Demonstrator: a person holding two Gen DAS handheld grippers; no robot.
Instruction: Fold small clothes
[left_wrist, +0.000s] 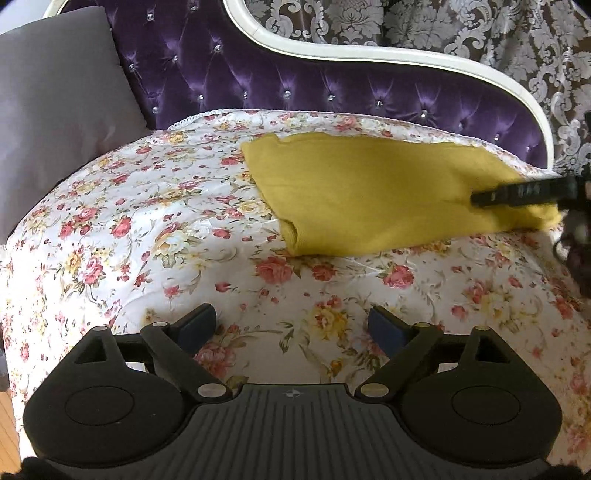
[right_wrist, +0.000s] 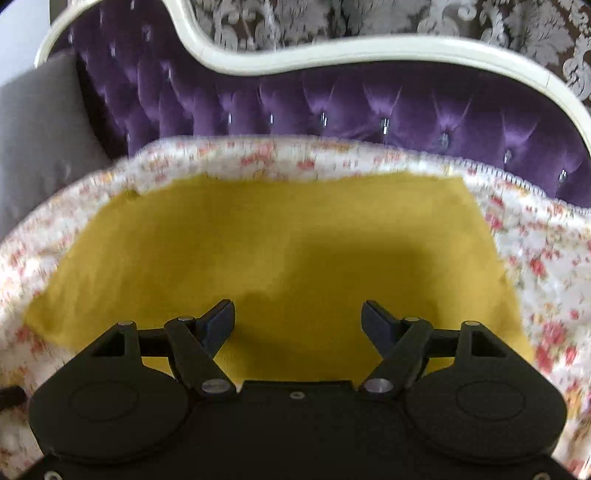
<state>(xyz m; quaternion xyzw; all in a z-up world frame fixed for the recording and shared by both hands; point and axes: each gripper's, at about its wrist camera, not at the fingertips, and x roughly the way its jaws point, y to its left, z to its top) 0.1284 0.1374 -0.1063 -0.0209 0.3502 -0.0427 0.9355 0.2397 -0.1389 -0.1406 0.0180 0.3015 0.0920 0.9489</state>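
A mustard-yellow folded garment (left_wrist: 388, 192) lies flat on the floral cover (left_wrist: 147, 229) near the sofa's back. My left gripper (left_wrist: 291, 325) is open over bare floral cloth, short of the garment and to its left, with nothing between its fingers. In the right wrist view the same yellow garment (right_wrist: 277, 251) fills the middle, and my right gripper (right_wrist: 297, 321) hangs open just above it, gripping nothing. One black finger of the right gripper (left_wrist: 524, 192) reaches in over the garment's right end in the left wrist view.
A purple tufted sofa back (left_wrist: 295, 85) with a white curved frame (left_wrist: 369, 55) rises behind the cover. A grey cushion (left_wrist: 55, 110) leans at the left. Patterned curtains (left_wrist: 443, 26) hang behind. The right wrist view is blurred by motion.
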